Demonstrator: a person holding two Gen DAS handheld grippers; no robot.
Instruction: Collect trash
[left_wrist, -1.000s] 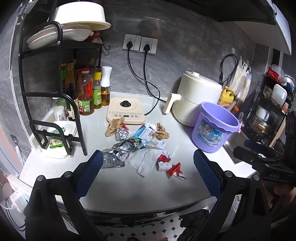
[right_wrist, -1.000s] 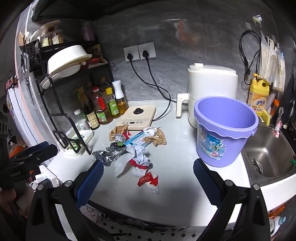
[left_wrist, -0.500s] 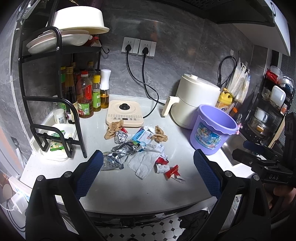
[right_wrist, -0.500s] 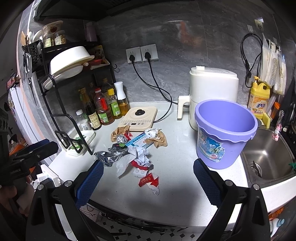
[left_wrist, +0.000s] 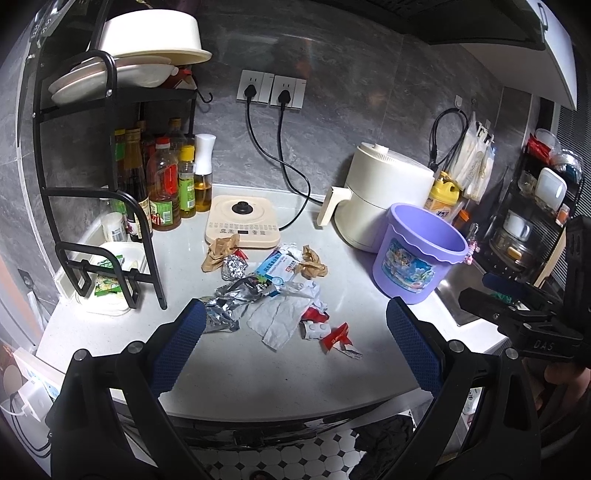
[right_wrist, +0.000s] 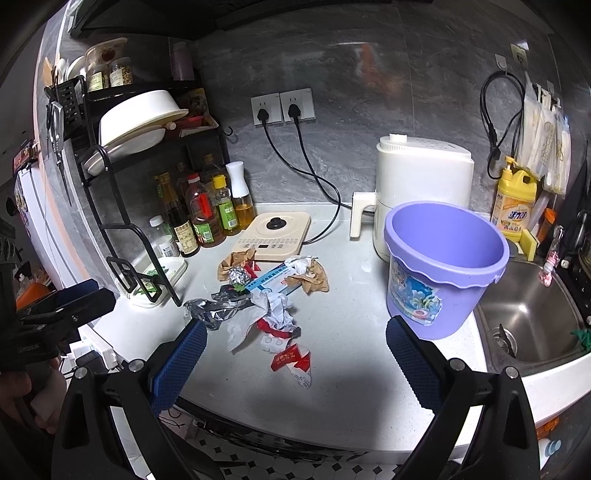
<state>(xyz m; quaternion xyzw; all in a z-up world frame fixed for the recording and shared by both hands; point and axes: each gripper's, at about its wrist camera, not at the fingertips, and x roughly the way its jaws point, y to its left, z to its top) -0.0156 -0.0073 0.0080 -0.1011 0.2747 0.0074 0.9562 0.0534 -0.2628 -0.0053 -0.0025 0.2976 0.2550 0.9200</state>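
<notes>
The pale speckled worktop carries everything; the lilac plastic bucket stands near its right edge beside the sink, empty as far as its inside shows; mid-worktop sprawls the litter: crumpled silver foil wrapper, white tissue, small red torn packet nearest the front edge; all likely light, soft, crushable, so pinch a raised fold; left claw and right claw both gape wide, holding nothing.

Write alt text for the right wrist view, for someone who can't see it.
Crumpled trash, foil, paper and red wrappers, lies on a white counter beside an empty purple bucket. The open right gripper hangs in front of it; a sink sits right.
</notes>
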